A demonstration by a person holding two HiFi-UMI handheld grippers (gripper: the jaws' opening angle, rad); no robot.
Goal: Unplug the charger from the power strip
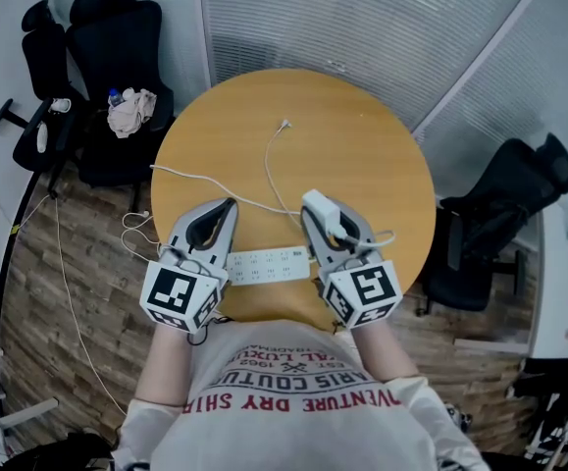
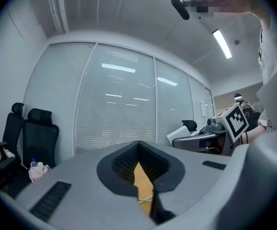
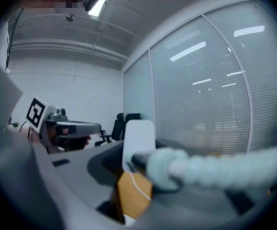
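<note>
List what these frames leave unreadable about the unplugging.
Power strip: head view, ends run under the left gripper and right gripper; sockets too small to read.
Charger prongs: hidden between the right gripper's jaws, both views.
Pale ribbed shape: right gripper view, blurred near the lens; perhaps cable.

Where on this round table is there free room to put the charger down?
The right half of the table, from the thin cable to the right rim, is bare. So is the far left, beyond the other cable. The near edge is crowded: the power strip lies there between the left gripper and the right gripper.
</note>
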